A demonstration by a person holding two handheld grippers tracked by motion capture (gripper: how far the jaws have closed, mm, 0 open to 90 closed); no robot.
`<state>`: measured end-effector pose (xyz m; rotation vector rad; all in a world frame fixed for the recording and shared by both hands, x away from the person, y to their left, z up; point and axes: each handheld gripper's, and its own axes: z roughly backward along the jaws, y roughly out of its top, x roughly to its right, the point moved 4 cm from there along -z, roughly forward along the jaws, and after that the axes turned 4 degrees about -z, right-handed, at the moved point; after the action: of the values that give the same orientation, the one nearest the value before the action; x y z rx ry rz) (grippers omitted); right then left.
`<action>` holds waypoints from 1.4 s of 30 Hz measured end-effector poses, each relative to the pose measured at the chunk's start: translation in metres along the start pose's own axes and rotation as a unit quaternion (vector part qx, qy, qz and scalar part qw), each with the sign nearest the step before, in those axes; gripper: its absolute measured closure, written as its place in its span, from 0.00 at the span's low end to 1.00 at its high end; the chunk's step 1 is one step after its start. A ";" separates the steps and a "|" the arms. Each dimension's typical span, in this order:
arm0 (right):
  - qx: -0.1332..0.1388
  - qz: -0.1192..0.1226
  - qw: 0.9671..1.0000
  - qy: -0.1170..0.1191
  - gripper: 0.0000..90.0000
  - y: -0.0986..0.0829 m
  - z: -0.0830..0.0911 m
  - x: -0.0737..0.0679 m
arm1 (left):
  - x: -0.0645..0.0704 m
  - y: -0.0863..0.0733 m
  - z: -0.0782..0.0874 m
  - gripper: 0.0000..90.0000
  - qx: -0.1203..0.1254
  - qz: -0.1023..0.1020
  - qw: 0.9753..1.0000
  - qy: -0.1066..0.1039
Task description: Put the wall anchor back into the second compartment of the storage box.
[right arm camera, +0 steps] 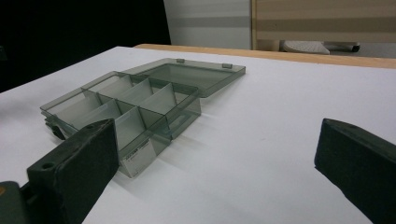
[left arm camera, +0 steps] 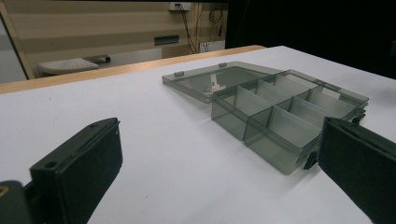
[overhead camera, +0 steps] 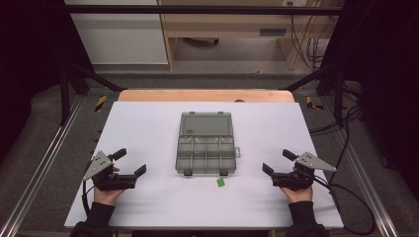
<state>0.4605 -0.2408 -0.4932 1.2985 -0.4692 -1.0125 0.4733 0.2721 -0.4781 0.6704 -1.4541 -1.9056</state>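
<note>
A clear grey compartment box (overhead camera: pixel 205 153) lies open in the middle of the white table (overhead camera: pixel 148 123), its lid (overhead camera: pixel 206 123) folded flat toward the far side. Its several compartments look empty in both gripper views (left arm camera: pixel 280 116) (right arm camera: pixel 126 100). A small green piece (overhead camera: pixel 221 182) lies on the table just in front of the box. My left gripper (overhead camera: pixel 130 161) rests near the front left, open, jaws wide apart with nothing between them (left arm camera: pixel 219 172). My right gripper (overhead camera: pixel 278 161) rests at the front right, also open and empty (right arm camera: pixel 215 172). Both point toward the box.
The table has a wooden far edge (overhead camera: pixel 205 95). Metal rails (overhead camera: pixel 44 163) run along both sides. Cables (overhead camera: pixel 341 192) trail from the right gripper over the table's right edge. Cabinets and a shelf stand beyond the table.
</note>
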 end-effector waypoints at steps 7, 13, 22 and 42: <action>0.006 0.001 1.000 -0.003 0.01 0.003 0.002 0.000 | 0.000 -0.002 -0.001 0.00 -0.005 -0.002 1.000 -0.002; 0.002 0.020 1.000 -0.004 0.01 0.010 0.000 -0.011 | 0.000 -0.002 -0.001 0.00 -0.004 -0.001 1.000 -0.002; -0.025 0.010 0.999 0.017 0.03 0.018 -0.011 -0.039 | -0.002 -0.003 -0.001 0.00 -0.004 0.002 1.000 0.001; -0.149 0.035 0.987 0.047 0.15 -0.003 -0.041 -0.094 | -0.003 -0.003 -0.001 0.00 -0.007 0.006 1.000 0.008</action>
<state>0.4431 -0.1401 -0.4843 1.0493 -0.2771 -0.9198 0.4753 0.2744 -0.4816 0.6675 -1.4307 -1.8954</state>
